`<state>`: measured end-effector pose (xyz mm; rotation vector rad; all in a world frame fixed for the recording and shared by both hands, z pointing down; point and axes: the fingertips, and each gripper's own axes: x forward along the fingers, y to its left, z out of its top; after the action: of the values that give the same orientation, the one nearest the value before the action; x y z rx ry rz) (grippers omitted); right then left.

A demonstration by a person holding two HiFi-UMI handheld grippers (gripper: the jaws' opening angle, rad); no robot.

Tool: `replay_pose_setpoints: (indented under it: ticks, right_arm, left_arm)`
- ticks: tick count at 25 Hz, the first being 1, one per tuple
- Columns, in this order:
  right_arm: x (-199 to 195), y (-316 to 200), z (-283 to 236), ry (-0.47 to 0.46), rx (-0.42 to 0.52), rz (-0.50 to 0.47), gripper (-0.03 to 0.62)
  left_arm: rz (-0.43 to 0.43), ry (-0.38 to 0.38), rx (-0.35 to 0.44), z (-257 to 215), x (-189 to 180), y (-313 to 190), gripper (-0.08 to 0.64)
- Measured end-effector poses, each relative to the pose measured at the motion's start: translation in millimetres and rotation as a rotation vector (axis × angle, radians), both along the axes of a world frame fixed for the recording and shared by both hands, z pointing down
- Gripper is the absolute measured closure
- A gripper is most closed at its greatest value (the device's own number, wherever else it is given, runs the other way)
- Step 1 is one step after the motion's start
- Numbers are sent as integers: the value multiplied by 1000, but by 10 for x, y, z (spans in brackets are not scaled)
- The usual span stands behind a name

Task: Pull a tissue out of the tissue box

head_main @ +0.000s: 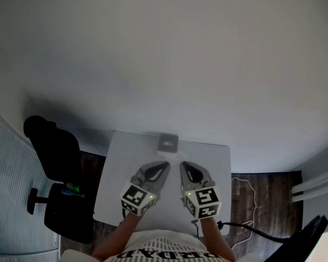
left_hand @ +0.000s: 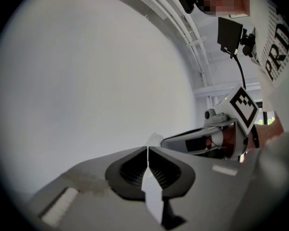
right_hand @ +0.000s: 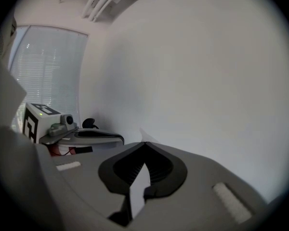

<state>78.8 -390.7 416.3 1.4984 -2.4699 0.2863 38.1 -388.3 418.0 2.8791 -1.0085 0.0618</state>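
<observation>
The tissue box [head_main: 168, 143] stands at the far edge of the white table [head_main: 115, 168]. Just in front of it, my two grippers are held side by side above the table, tips close together. The left gripper [head_main: 166, 165] [left_hand: 148, 147] is shut on a strip of white tissue [left_hand: 151, 189], whose corner pokes out past the tips. My right gripper [head_main: 182, 166] [right_hand: 144, 142] is likewise shut on white tissue [right_hand: 138, 184]. Each gripper view catches the other gripper beside it. The box itself is hidden in both gripper views.
A black office chair [head_main: 54, 168] stands left of the table, with window blinds [head_main: 5, 190] beyond it. A black cable [head_main: 246, 225] runs over the wooden floor at the right. A plain white wall fills the view behind the table.
</observation>
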Motion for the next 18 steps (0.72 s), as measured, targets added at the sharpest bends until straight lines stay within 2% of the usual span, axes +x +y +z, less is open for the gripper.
replay_pose_setpoints:
  ticks: [18]
  right_arm:
    - [-7, 17, 11, -6, -2, -11, 583]
  left_arm:
    - [5, 0, -11, 39, 31, 9, 561]
